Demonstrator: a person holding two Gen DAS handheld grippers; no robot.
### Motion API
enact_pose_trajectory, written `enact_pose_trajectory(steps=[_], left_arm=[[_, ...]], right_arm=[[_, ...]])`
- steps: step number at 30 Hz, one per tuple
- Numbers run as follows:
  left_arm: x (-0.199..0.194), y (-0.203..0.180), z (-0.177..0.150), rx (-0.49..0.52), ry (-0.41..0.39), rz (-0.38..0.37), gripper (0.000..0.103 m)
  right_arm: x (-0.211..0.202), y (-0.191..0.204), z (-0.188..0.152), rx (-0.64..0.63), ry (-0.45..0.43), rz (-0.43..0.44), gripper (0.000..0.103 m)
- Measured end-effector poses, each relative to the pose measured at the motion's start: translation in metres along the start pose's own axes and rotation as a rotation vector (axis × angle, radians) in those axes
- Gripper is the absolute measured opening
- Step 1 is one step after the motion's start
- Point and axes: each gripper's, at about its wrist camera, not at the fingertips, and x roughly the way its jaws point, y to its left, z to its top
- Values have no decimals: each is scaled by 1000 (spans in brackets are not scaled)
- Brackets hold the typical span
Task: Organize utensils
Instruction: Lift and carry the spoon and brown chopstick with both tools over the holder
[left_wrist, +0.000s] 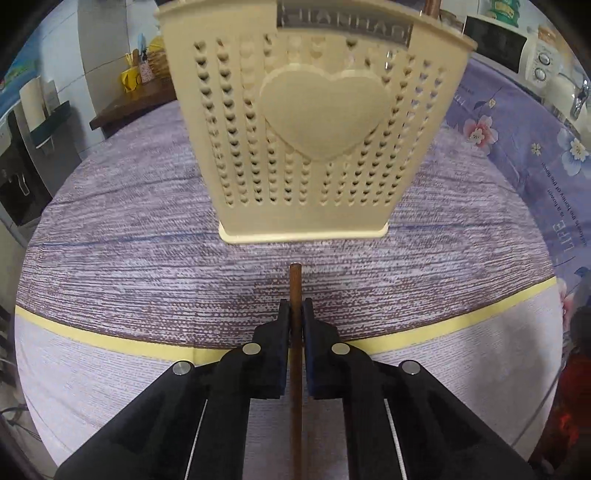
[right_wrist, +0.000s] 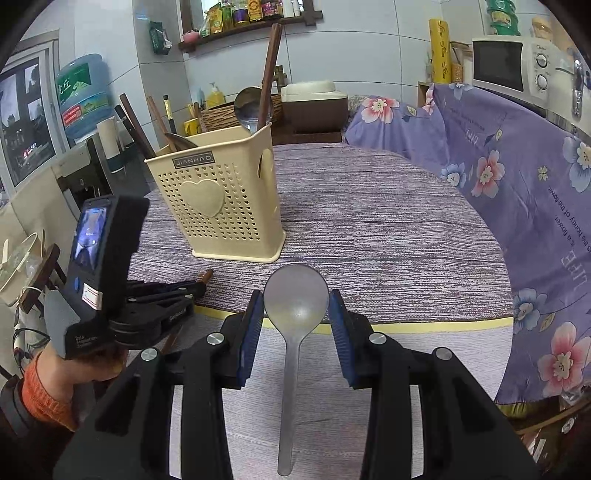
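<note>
The left gripper (left_wrist: 295, 306) pinches a brown chopstick (left_wrist: 295, 280) below the cream holder (left_wrist: 306, 147); the right gripper (right_wrist: 296, 306) is wide open around a gray spoon (right_wrist: 295, 295) at the frame's middle

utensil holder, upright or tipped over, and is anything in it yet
Upright: the beige utensil holder stands flat on its base on the tablecloth. Not empty: wooden chopsticks and a metal spoon stick out of its top.

tablecloth (right_wrist: 369, 221) purple-striped, under and ahead of the right gripper | floral sheet (right_wrist: 517, 184) draped to its right | microwave (right_wrist: 509, 62) far right, behind the sheet | water jug (right_wrist: 83, 96) far left | wall shelf with bottles (right_wrist: 247, 14) straight ahead, high
</note>
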Motion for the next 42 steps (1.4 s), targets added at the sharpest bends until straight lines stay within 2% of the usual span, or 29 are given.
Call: enact_pose_trajectory(steps=[3,8,11,14,19,30,34,36,42], left_arm=[[-29,3,4,-20,-64,-33,8],[-103,15,12,-51,-228,-91,8],[-146,21,15,-47,-329,-100,8],[-171,27,16,-51,-389,-101,8],[-184,32,20,-47,-437,-96,8],[-196,39,26,-45,-465,-119,8],[-221,39,46,-36,-518,-124,8],[-241,38,62,-38,-574,-120,8],[-280,32,119,-58,-723,-58,8]], right_arm=[[-2,-1,1,6,-3,8,37],[-13,-2,6,19,-20,37,37],[-23,-1,12,23,-38,72,37],[-32,3,18,12,-60,86,37],[-38,13,26,-13,-69,118,37],[-42,28,40,-69,-86,155,37],[-52,36,74,-106,-168,160,37],[-61,41,97,-128,-232,148,37],[-85,53,178,-124,-415,121,37]])
